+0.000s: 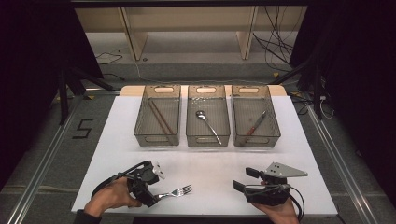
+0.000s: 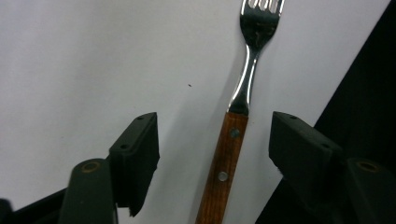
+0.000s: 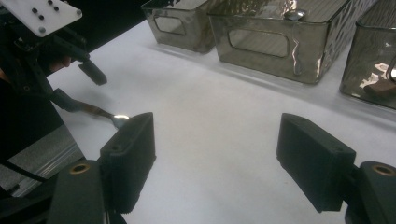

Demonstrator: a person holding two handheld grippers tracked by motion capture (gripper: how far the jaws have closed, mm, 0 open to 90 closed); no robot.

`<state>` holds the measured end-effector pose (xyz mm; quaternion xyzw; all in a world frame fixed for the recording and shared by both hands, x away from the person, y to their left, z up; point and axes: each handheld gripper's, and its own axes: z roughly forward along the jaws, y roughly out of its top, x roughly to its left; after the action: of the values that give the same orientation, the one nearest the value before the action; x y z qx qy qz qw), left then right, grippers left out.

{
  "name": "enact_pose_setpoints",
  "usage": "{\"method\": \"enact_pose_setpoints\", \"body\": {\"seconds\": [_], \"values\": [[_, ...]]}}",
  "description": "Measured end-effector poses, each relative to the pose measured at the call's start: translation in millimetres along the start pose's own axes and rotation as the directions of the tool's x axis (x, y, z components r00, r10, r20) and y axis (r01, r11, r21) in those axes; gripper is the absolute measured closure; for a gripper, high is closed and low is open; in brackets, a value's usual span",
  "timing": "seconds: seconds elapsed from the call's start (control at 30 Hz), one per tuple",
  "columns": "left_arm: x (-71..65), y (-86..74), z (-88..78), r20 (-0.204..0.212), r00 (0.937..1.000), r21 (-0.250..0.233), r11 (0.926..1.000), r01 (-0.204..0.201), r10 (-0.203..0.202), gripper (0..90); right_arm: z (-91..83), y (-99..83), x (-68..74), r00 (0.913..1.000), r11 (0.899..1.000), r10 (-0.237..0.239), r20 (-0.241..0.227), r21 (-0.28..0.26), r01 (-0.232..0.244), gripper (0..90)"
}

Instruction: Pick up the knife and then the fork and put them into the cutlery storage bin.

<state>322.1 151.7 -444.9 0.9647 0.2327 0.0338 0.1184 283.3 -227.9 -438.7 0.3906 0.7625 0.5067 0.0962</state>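
In the high view, the fork (image 1: 176, 192) lies flat on the white worktop (image 1: 210, 165), near its front edge on the left side, with the tines pointing to the right. The left claw (image 1: 150, 192) is placed over the handle end of the fork. The right claw (image 1: 242, 179) rests on the worktop at the right, well apart from the fork, with nothing between its jaws. Behind them stand three clear bins in a row: the left bin (image 1: 158, 115) holds chopsticks, the middle bin (image 1: 208, 114) holds a spoon (image 1: 208, 125), and the right bin (image 1: 255, 115) holds a knife (image 1: 255, 125).

In the left gripper view, the wooden handle of the fork (image 2: 227, 163) lies between the two jaws. There is a gap on each side, so the pads do not press it; the claw is open around the handle.

In the right gripper view, the jaws stand wide apart over bare worktop (image 3: 219, 135); this claw is open and empty. Farther off at the left, the left claw (image 3: 79, 88) is seen at the fork (image 3: 107, 114).
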Motion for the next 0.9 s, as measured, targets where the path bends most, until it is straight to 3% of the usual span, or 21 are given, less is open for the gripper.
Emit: {"method": "enact_pose_setpoints", "body": {"seconds": [0.5,0.9], "values": [[-1.9,-1.6,9.7,0.03,0.9983,0.061,0.9969,-0.051,0.049,53.9,-0.5,0.2,-0.3,1.0,1.0,0.001,0.0,-0.001,-0.001,28.6],[-1.8,-2.7,14.0,0.031,0.9964,0.083,0.9933,-0.081,0.078,61.8,-0.9,0.4,-0.5,1.0,1.0,0.002,0.0,-0.002,-0.002,28.7]]}}
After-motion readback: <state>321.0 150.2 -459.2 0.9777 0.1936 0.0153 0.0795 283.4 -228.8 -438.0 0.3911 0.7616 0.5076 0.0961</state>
